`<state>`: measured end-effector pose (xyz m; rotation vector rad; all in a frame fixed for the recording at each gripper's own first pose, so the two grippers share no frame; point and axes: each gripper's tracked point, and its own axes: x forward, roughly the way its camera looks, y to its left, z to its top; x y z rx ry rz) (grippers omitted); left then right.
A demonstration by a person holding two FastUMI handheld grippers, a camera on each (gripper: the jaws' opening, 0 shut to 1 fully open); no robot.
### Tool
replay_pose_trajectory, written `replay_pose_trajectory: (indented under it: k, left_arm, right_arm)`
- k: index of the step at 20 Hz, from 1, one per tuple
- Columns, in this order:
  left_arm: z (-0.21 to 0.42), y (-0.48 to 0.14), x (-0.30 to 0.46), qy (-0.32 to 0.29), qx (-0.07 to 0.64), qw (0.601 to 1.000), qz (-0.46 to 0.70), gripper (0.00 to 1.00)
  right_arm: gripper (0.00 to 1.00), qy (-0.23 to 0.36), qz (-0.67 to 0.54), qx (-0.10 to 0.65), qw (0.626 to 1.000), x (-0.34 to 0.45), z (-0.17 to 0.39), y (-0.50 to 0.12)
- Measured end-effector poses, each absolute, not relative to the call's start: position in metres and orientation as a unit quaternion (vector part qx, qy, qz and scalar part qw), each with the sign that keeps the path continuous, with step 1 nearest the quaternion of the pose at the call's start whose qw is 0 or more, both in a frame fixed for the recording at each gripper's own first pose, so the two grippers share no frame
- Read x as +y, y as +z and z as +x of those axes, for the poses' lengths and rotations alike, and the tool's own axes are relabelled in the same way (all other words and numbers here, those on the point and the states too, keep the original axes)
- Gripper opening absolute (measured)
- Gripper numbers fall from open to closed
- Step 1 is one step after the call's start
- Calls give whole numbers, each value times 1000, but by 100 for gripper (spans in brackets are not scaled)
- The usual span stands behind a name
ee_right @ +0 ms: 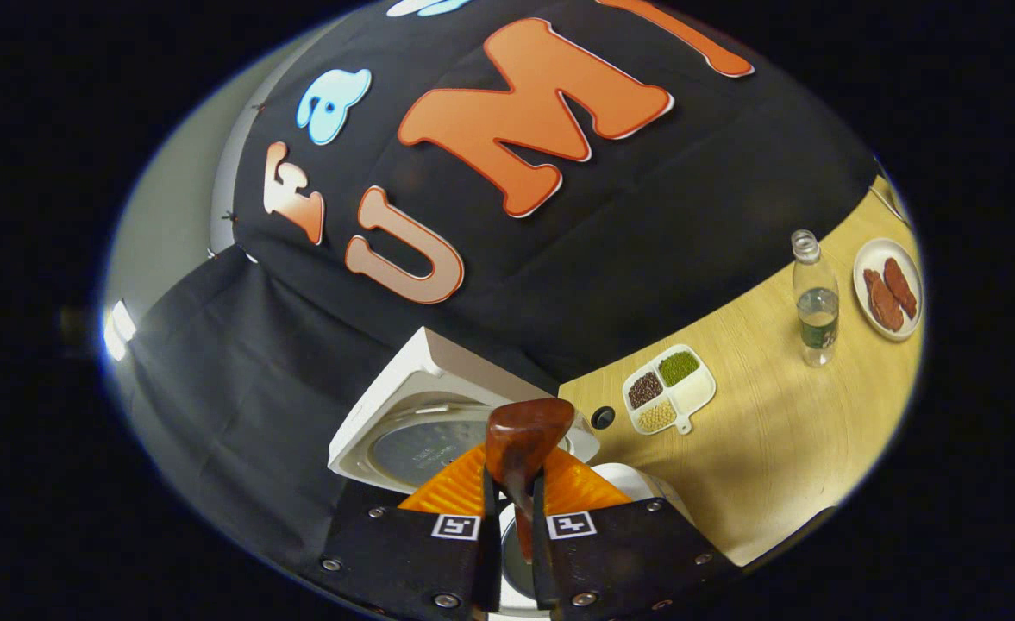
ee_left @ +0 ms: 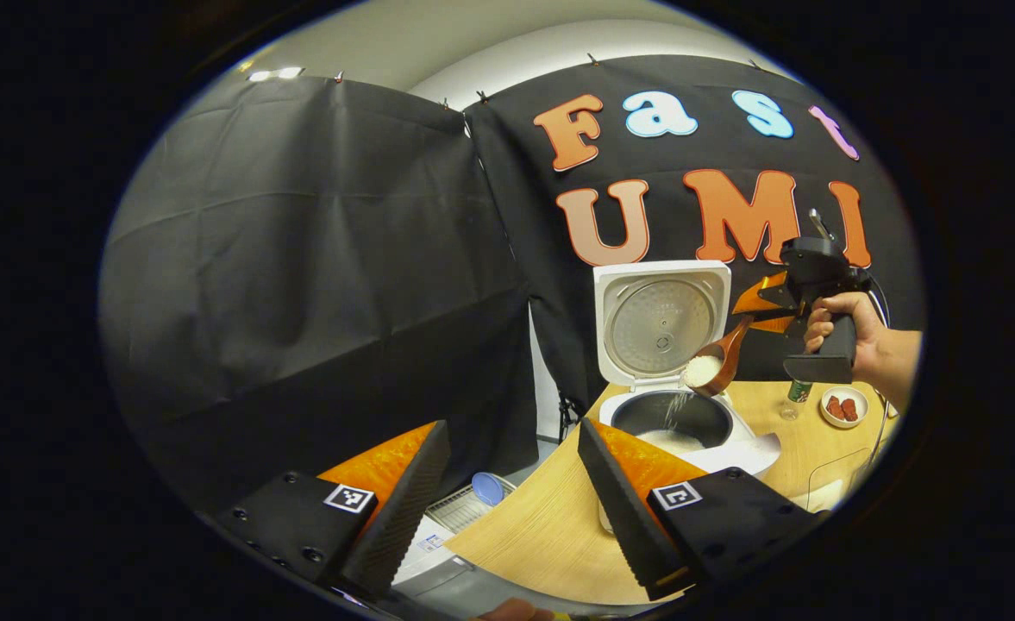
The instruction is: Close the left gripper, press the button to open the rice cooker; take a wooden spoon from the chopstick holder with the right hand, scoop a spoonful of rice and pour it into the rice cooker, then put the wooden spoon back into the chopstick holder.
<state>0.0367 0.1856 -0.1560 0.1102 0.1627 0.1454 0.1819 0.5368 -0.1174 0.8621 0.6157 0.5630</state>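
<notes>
Nearest the lens in the right gripper view, the right gripper pinches the wooden spoon by its handle, both fingers pressed on it. In the left gripper view, that spoon is tilted at 2 o'clock over the rice cooker, rice spilling into the pot; lid upright, open. Left gripper at 6 o'clock: fingers spread, holding nothing. On the table: sectioned dish, bottle, plate toward 3 o'clock.

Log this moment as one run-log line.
step: pouring rice | right gripper: shut on spoon | left gripper: open | cooker: lid up
</notes>
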Motion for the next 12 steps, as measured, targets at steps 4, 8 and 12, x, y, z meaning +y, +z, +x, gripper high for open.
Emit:
replay_pose_trajectory:
  k: [4,8,12]
  left_arm:
    - [43,-160,194,75,90,992,55,100]
    - [51,-163,191,69,92,992,58,96]
    - [56,-163,189,64,94,992,59,96]
  right_arm:
    - [14,264,314,256,875,548,183,-122]
    - [14,272,257,229,899,557,181,-120]
    - [14,285,184,182,923,562,177,-107]
